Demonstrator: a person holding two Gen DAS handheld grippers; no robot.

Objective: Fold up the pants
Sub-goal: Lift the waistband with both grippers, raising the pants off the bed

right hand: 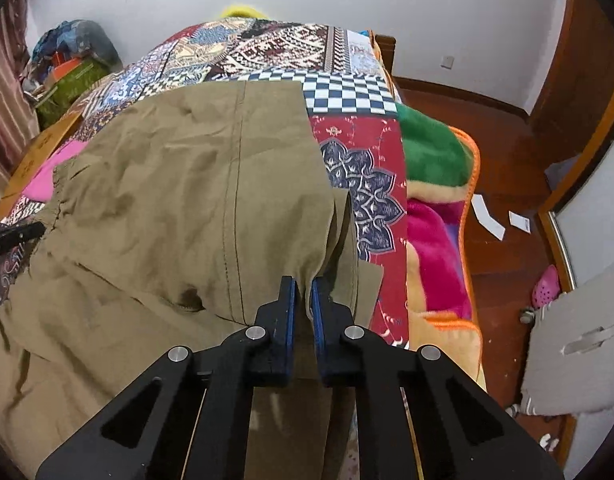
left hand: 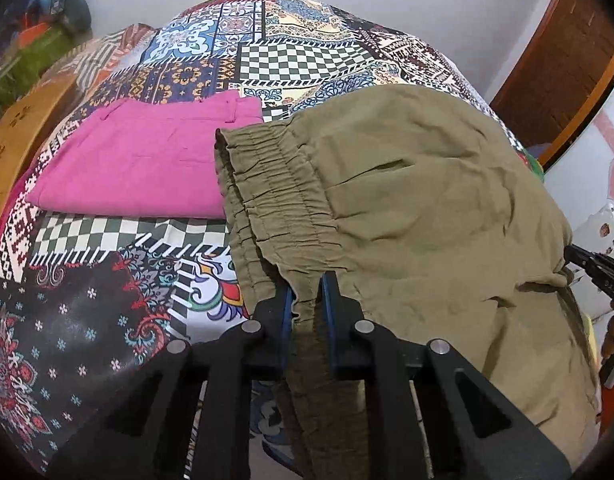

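Note:
Olive-tan pants lie on the patterned bedspread, elastic waistband toward the left. My left gripper is shut on the near end of the waistband. In the right wrist view the same pants fill the left and middle. My right gripper is shut on the fabric at the pants' near right edge, close to a side seam. The right gripper's tip shows at the right edge of the left wrist view; the left gripper's tip shows at the left edge of the right wrist view.
Folded pink pants lie beside the waistband on the left. A bright fleece blanket hangs at the bed's right side above the wooden floor. A cardboard box and piled bags stand at the far left.

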